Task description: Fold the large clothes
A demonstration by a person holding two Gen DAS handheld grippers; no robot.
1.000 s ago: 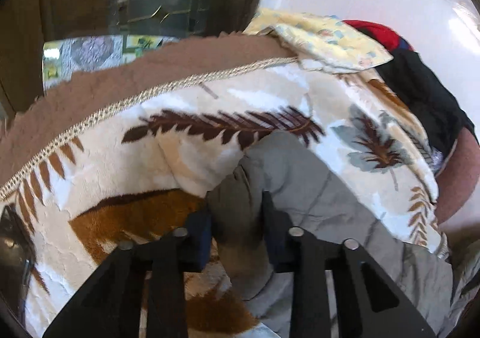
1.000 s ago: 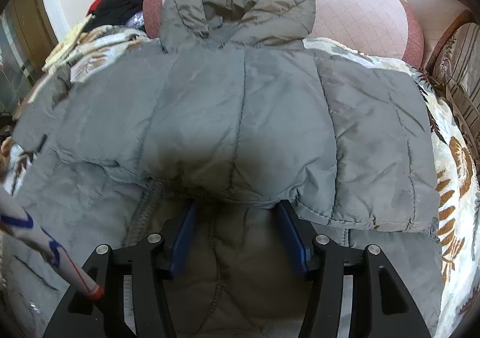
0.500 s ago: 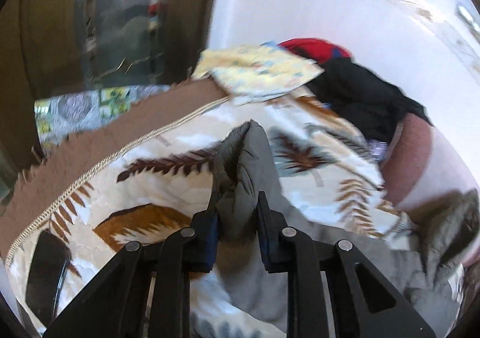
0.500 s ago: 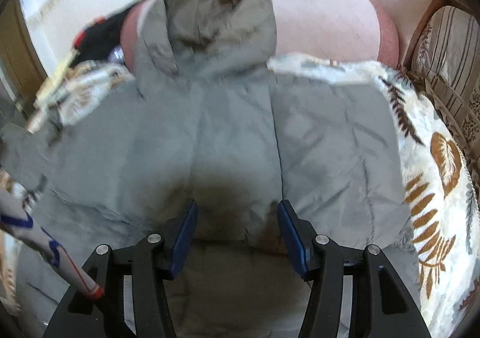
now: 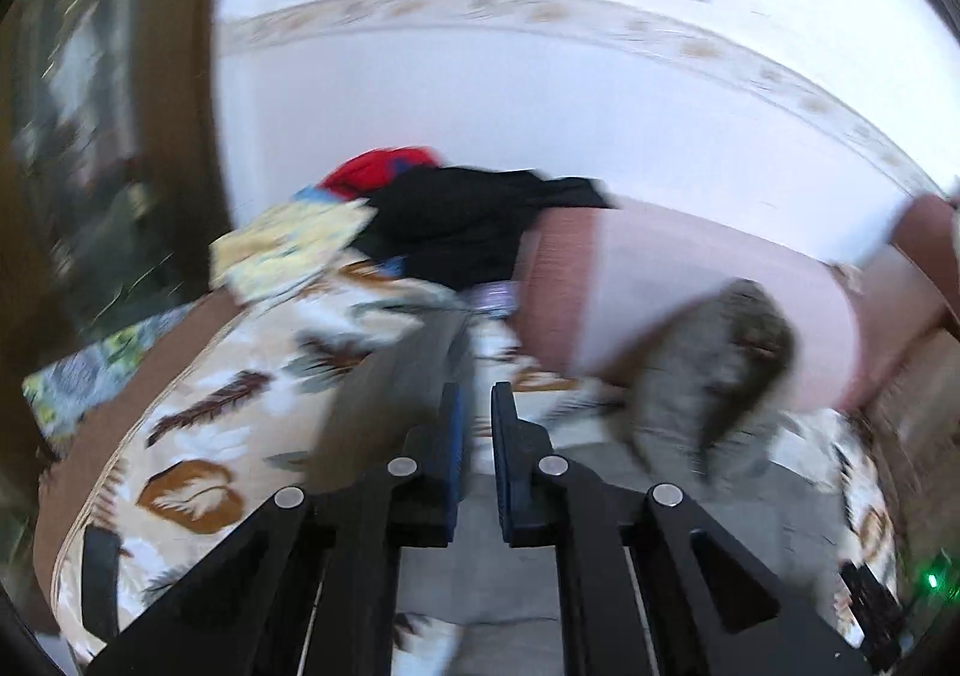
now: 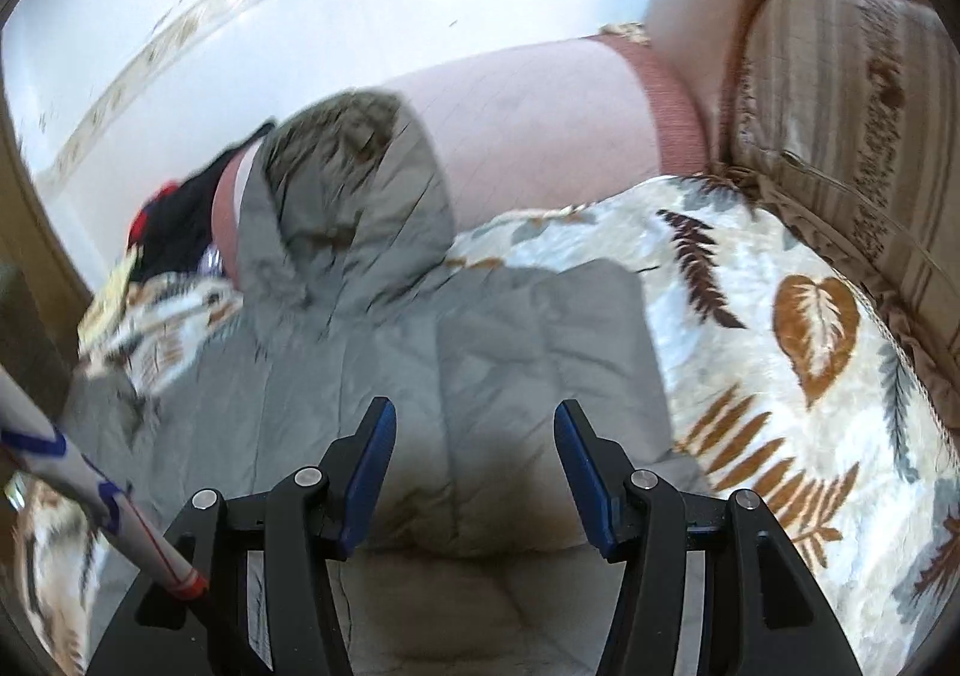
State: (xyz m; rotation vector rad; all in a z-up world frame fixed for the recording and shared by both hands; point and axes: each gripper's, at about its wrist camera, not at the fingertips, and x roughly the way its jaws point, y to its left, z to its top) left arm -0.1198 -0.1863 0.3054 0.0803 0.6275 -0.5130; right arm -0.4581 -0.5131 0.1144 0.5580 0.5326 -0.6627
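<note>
A grey hooded puffer jacket (image 6: pixel 420 352) lies spread on a leaf-patterned blanket (image 6: pixel 804 376), its hood (image 6: pixel 348 184) propped against a pink cushion. My left gripper (image 5: pixel 477 406) is nearly shut, pinching the jacket's sleeve (image 5: pixel 384 394), which is lifted and stretched up from the blanket; the view is blurred. The hood also shows in the left wrist view (image 5: pixel 720 370). My right gripper (image 6: pixel 474 436) is open and empty, hovering just above the lower middle of the jacket.
A pile of black, red and yellow clothes (image 5: pixel 432 220) lies at the far corner by the white wall. A pink cushion (image 6: pixel 540 118) and a striped sofa arm (image 6: pixel 840 106) border the blanket. A dark wooden cabinet (image 5: pixel 90 136) stands at left.
My left gripper has lifted the sleeve and swung right toward the jacket's body. My right gripper has pulled back and tilted up, still open.
</note>
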